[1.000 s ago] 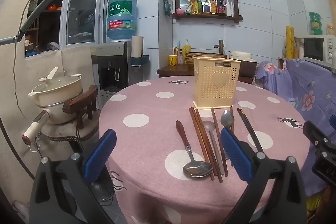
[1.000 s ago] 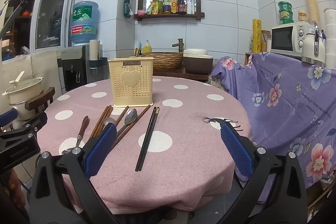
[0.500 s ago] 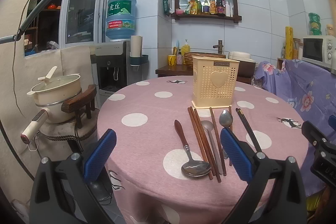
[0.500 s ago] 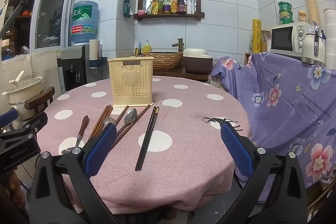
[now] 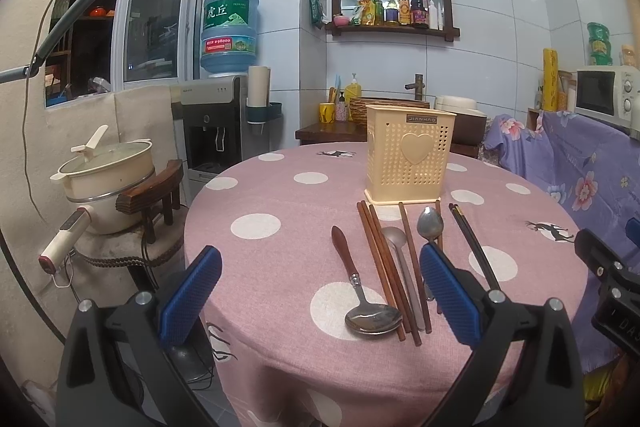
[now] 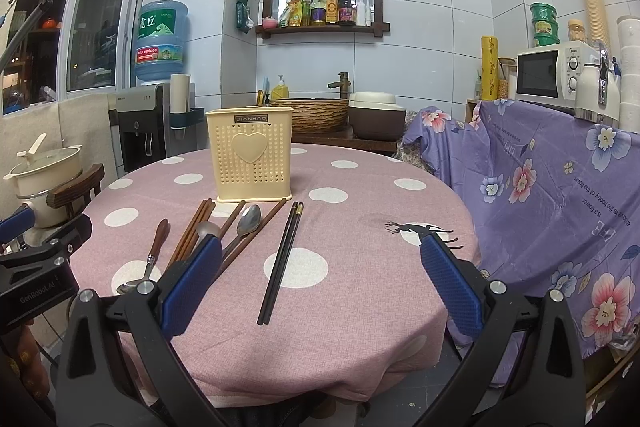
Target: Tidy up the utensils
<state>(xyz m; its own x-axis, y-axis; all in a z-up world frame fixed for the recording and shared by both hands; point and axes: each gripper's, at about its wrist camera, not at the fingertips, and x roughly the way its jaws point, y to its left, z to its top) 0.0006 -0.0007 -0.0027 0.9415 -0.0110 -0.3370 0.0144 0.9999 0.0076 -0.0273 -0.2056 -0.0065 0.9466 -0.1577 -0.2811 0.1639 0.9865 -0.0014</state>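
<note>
Spoons and chopsticks lay in a row on the table (image 6: 360, 327), just in front of the holder (image 6: 250, 157), and none were in it yet. Both grippers hung near the table's front edge, holding nothing. The left gripper (image 5: 320, 299) had its fingers wide apart, and so did the right gripper (image 6: 320, 287). The black chopsticks (image 6: 280, 263) lay side by side, touching, a little apart from the rest. They looked thin, stiff and light, so they would likely be easy to lift but could roll or slip. A pinch near the middle, across both sticks, would probably keep them level. The brown chopsticks (image 5: 386, 267) lay close together with two metal spoons, the gray spoon (image 5: 402, 271) and the shiny spoon (image 5: 430, 227), so a pinch there might catch the wrong thing. The metal spoons looked smooth and probably slippery. The wood spoon (image 5: 352, 279) had a heavier bowl end, so it seemed best to grab the handle close to the bowl. The holder looked like light plastic and might tip if bumped.
</note>
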